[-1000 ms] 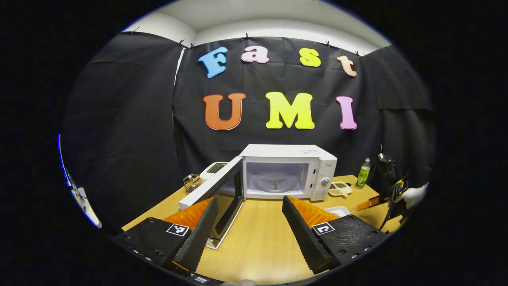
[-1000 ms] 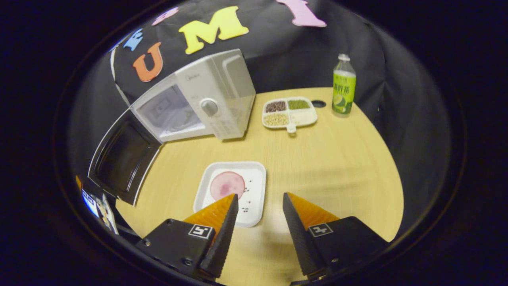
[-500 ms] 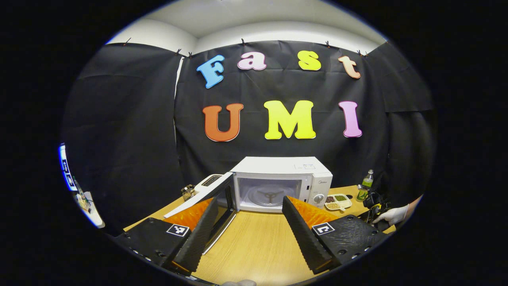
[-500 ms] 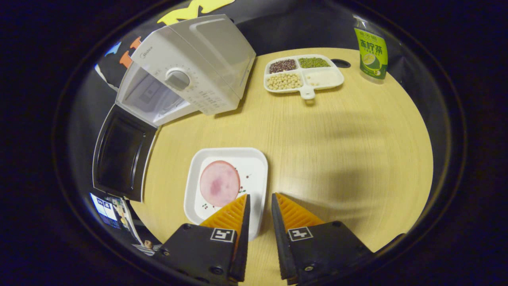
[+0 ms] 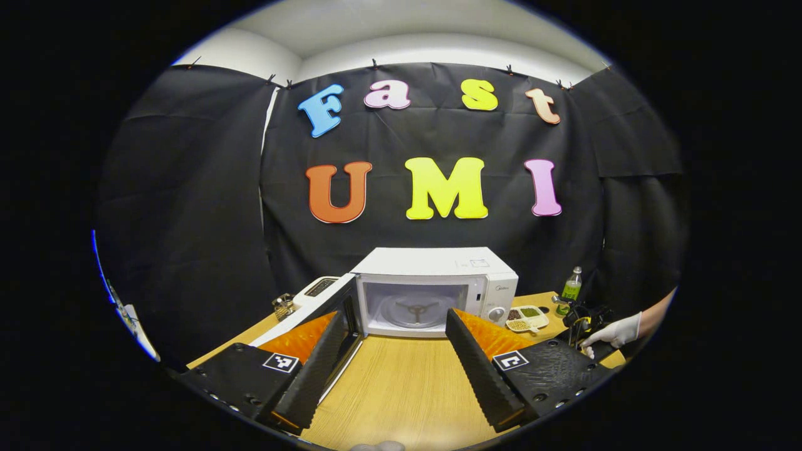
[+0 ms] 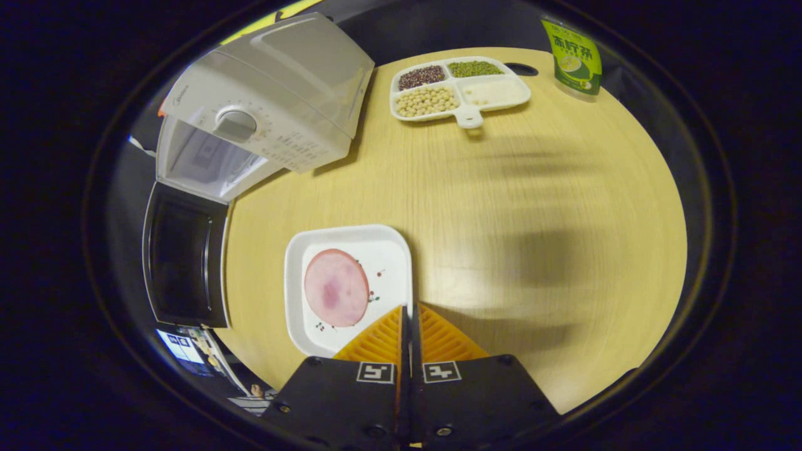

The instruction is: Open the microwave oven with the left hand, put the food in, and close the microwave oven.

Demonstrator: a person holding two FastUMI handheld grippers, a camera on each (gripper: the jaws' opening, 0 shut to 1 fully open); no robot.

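— Black cloth walls the booth behind a wooden table [image 6: 501,207]; where do the jaws stand?

— Left gripper [image 5: 395,351] hangs above the table with its jaws spread wide, nothing between them. Straight ahead of them sits the microwave [image 5: 432,291], door [image 5: 319,307] swung out toward the left finger, cavity bare but for the turntable.

— And the right gripper [image 6: 410,326]?

— Jaws pressed together on the right rim of the white plate [image 6: 348,285]. The ham slice [image 6: 336,295] lies on the plate, just left of the tips. Farther ahead stand a divided tray of beans [image 6: 460,94] and a green bottle [image 6: 571,56]; a gloved hand [image 5: 611,332] holds it.
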